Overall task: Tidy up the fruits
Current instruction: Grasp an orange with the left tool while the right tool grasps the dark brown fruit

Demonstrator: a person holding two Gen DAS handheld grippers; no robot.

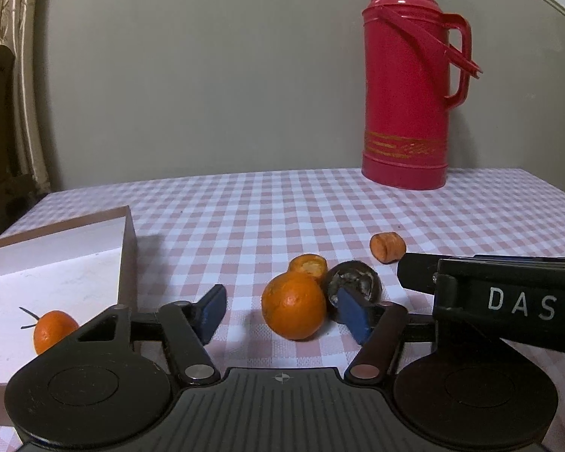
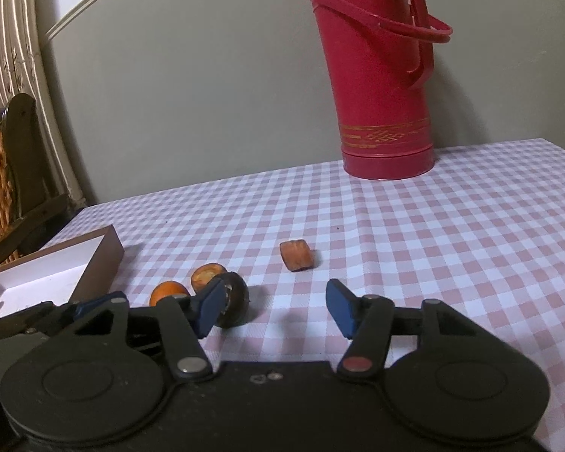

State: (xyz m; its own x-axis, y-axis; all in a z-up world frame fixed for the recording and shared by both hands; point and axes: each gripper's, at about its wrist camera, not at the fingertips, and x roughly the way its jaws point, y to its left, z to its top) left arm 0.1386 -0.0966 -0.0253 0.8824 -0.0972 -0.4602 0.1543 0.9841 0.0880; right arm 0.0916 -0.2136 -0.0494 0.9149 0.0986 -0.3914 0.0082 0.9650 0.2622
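Note:
In the left wrist view my left gripper (image 1: 286, 310) is open with a whole orange (image 1: 293, 309) between its blue pads, resting on the checked cloth. Behind the orange lie a cut orange-coloured piece (image 1: 308, 265) and a dark round fruit (image 1: 354, 282). Another cut piece (image 1: 387, 247) lies farther right. A small orange with a stem (image 1: 52, 329) sits in the white box (image 1: 56, 260) at left. In the right wrist view my right gripper (image 2: 277, 307) is open and empty above the cloth, with the dark fruit (image 2: 235, 297) by its left pad and the cut piece (image 2: 297, 255) ahead.
A tall red thermos (image 1: 406, 86) stands at the back of the table by the wall. A wooden wicker chair (image 2: 7, 173) stands off the table's left edge. The right gripper's body (image 1: 501, 293) crosses the right side of the left wrist view.

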